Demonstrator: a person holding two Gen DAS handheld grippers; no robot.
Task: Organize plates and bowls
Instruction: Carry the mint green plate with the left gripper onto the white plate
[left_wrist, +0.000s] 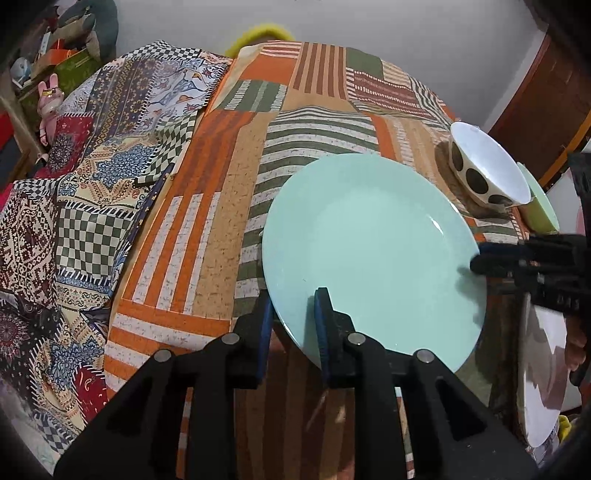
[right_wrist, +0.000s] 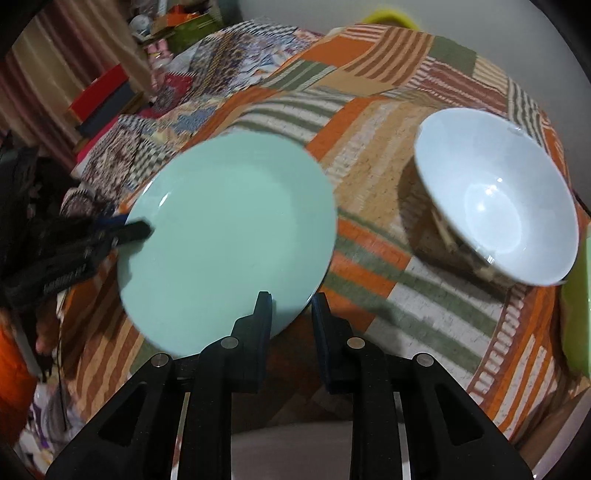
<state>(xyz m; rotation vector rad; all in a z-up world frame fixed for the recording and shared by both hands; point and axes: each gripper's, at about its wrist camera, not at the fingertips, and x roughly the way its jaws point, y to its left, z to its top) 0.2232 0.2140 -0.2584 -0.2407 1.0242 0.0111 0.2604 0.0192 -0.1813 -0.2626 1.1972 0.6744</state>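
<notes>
A mint-green plate (left_wrist: 369, 251) (right_wrist: 229, 236) hangs a little above the patchwork tablecloth, gripped from two sides. My left gripper (left_wrist: 293, 306) is shut on its near rim, one finger under the plate and one on top. In the right wrist view that same gripper (right_wrist: 142, 230) bites the plate's left edge. My right gripper (right_wrist: 291, 306) is shut on the rim closest to its camera, and it shows at the plate's right edge (left_wrist: 476, 258) in the left wrist view. A white bowl (left_wrist: 484, 166) (right_wrist: 495, 206) with dark dots outside stands empty to the right of the plate.
A light green dish (left_wrist: 539, 206) (right_wrist: 578, 310) sits just beyond the bowl. A white plate (left_wrist: 543, 369) lies at the table's right edge. The patchwork cloth (left_wrist: 207, 206) covers the table, with a second patterned cloth (left_wrist: 85, 206) on the left. Clutter fills shelves at the far left.
</notes>
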